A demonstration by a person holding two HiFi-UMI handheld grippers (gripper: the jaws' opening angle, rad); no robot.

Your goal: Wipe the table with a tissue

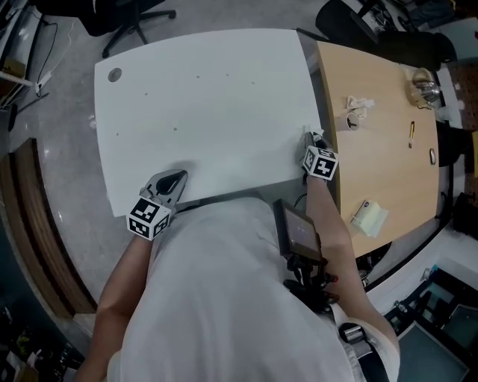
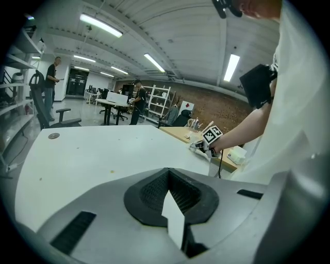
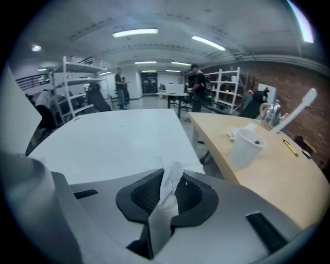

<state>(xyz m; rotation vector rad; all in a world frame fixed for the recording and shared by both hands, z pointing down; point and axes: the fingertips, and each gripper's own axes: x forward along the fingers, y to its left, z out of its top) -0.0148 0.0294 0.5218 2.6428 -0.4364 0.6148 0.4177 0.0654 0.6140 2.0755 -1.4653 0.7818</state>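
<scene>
R gripper has its jaws nearly closed, pinching a crumpled white paper tissue that sticks out between the tips, w/ the white rectangular table just below and ahead of it, while L gripper, well apart to its left, has jaws slightly apart w/ nothing between.

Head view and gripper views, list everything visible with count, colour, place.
white table: one, white, before the person
wooden table: one, tan, adjoining its right side
tissue: one, white, in right gripper
cup: one, white, on wooden table
crumpled tissue: one, white, beside cup
pen: one, yellow, on wooden table
office chair: one, black, beyond white table
left gripper: one, grey, white table's near edge, open
right gripper: one, grey, white table's right edge, shut on tissue
</scene>
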